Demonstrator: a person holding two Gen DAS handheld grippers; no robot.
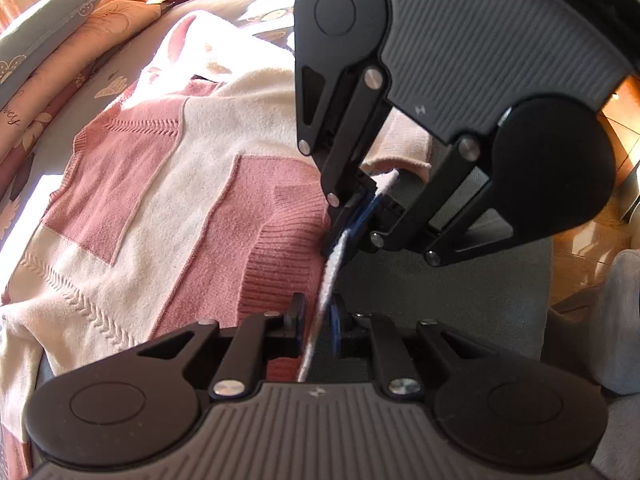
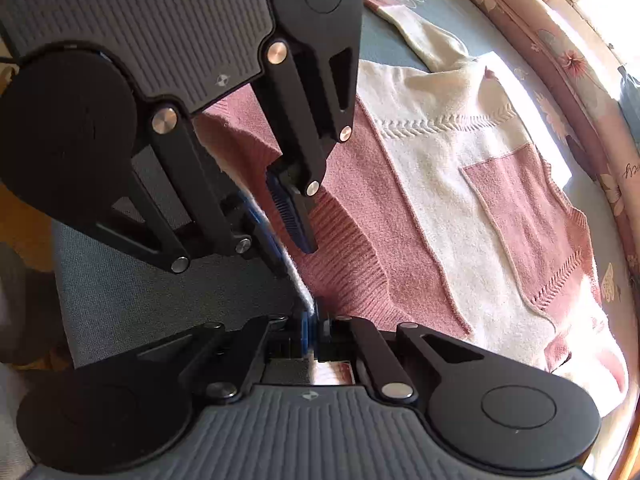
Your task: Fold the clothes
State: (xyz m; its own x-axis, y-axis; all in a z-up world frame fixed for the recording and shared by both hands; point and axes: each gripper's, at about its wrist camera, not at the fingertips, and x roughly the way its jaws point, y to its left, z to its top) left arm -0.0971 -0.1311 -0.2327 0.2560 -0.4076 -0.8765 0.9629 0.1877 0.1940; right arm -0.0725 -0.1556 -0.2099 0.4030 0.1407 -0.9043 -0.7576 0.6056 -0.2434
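Left wrist view, far left: patterned pillows (image 1: 52, 44) stacked at the edge of a grey-blue printed bedsheet (image 1: 120, 68).

Next right: the pink-and-cream knit sweater (image 1: 192, 168) lies spread flat on the sheet. It is cream in the body, with pink panels and a ribbed pink band toward the grippers.

Centre: the sweater's white edge (image 1: 330, 264) is raised on end and runs in a line between both tools.

Left gripper (image 1: 318, 320), bottom of frame: jaws stand narrow with the white edge passing between them. A sliver of gap shows beside the cloth, so the pads do not appear to press on it.

Right gripper (image 1: 362, 216), just beyond and angled downward: jaws are closed together on the same white edge, and cloth shows above and below the pads.

The two grippers sit close together along that edge.

Right of the tools: plain grey fabric (image 1: 460, 288) in shadow, then wooden floor (image 1: 592, 248) in sunlight.

Right wrist view agrees. The right gripper is pinched on the white edge, the left gripper is slightly parted around it, and the sweater body stretches away to the right.
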